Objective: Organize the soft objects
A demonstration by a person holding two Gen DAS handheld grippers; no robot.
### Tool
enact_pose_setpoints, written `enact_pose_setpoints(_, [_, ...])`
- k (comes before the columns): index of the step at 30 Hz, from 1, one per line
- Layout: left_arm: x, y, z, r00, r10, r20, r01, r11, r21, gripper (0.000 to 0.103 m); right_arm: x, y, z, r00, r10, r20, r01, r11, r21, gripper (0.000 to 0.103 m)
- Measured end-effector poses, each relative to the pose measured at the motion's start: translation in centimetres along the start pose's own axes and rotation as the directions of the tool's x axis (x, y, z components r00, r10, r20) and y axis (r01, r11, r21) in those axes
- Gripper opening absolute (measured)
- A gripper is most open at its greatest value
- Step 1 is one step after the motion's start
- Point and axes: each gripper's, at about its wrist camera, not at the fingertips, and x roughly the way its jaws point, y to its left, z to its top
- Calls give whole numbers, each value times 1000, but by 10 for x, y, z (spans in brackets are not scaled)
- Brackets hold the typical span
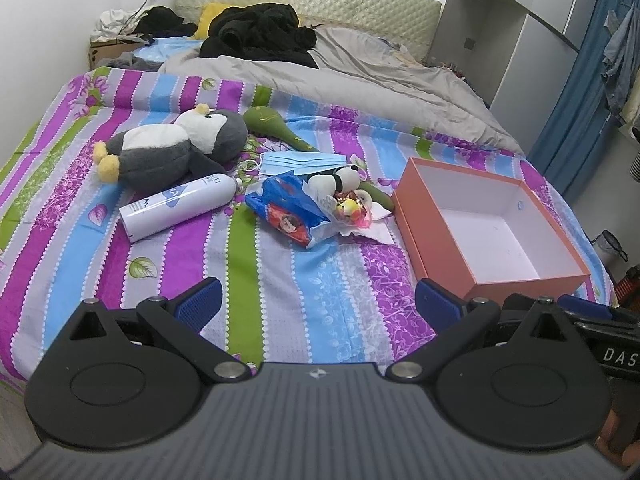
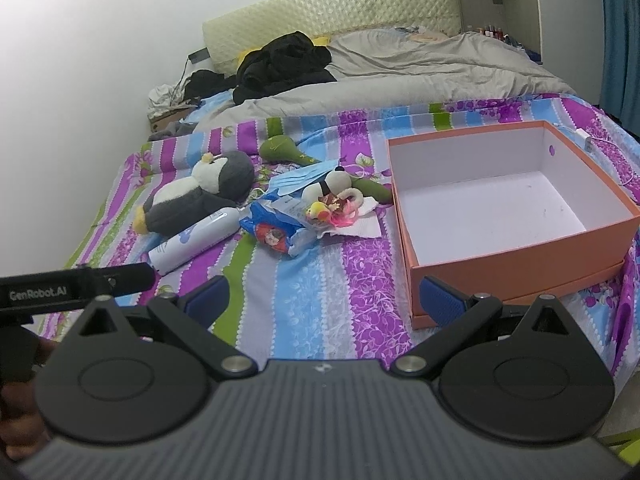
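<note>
— Striped bedding (image 1: 280,272) in purple, blue and green carries everything; farthest left lies the grey-and-white plush penguin (image 1: 176,148), with a white spray bottle (image 1: 180,208) just in front of it.

— And going right?

— A green plush (image 1: 276,126) behind, blue face masks (image 1: 304,162), a blue snack bag (image 1: 288,212), then a small black-and-white plush (image 1: 340,180) on a heap of small trinkets. Furthest right, the orange box (image 1: 436,240) stands empty.

— So sorting has not begun?

— Seemingly not: no soft thing is in the box. The left tongs (image 1: 318,300) are spread wide with nothing between them, low over bare bedding. The right tongs (image 2: 322,300) are likewise wide and empty, by the box's near corner.

— Next move?

— Probably a reach to a plush, closing on a thick part, then a lift over the box wall. The bottle likely stays out.
</note>
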Motion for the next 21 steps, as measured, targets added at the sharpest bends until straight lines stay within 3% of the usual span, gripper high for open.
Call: enact_pose_setpoints(21, [16, 6, 1, 1000, -4, -7, 4, 1000, -10, 103, 16, -5, -3, 1000, -20, -24, 20, 999, 40, 103])
